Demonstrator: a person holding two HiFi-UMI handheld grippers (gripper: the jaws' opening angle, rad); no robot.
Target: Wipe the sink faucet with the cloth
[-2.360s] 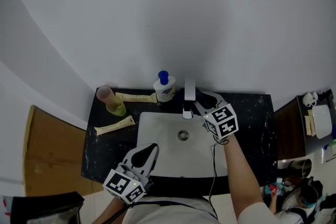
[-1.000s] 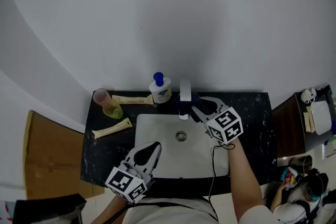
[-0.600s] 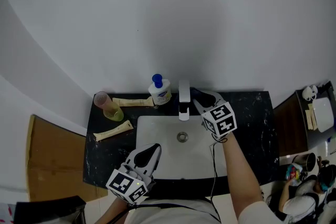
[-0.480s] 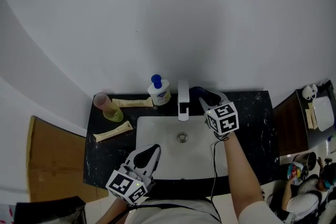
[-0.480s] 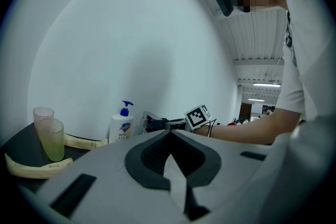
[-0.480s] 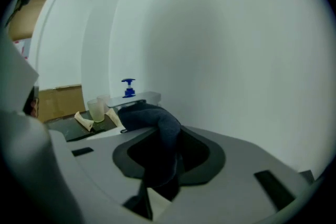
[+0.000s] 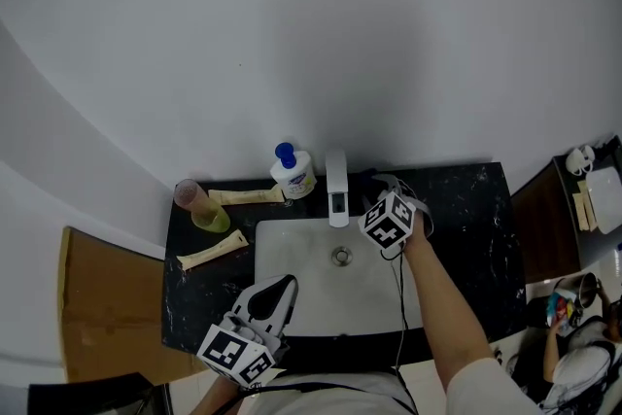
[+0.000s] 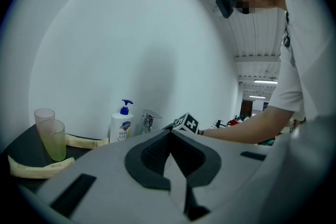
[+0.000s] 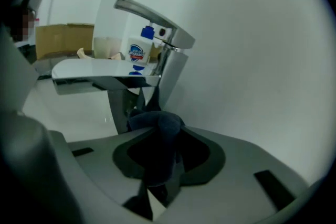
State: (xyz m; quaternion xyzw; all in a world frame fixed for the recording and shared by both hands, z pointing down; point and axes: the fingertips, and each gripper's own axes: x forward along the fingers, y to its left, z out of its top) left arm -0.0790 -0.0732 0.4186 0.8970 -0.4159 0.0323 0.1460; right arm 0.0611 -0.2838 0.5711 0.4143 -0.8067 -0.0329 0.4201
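While my right gripper (image 9: 156,132) is clenching the dark cloth (image 9: 164,123) between its fingers, I am holding the wad just beside the faucet (image 9: 157,68), at the foot of its column and below the spout. Whether it is touching the metal I cannot tell. The faucet is standing at the back edge of the surface (image 7: 466,209), centred behind the sink (image 7: 292,230), with the soap bottle (image 7: 291,173) just to its left. My left gripper (image 8: 169,132) is hanging near the sink's front left corner, its fingers clenched together on nothing. I am judging the wipe to be at the column's base. To do it well, I should be pressing the cloth flat against the column and dragging it round and upward. That way the bunched fabric, not the hard fingers, is meeting the chrome. The lever (image 9: 149,17) is jutting out right above, so I should be passing beneath it gently to avoid nudging the water on.
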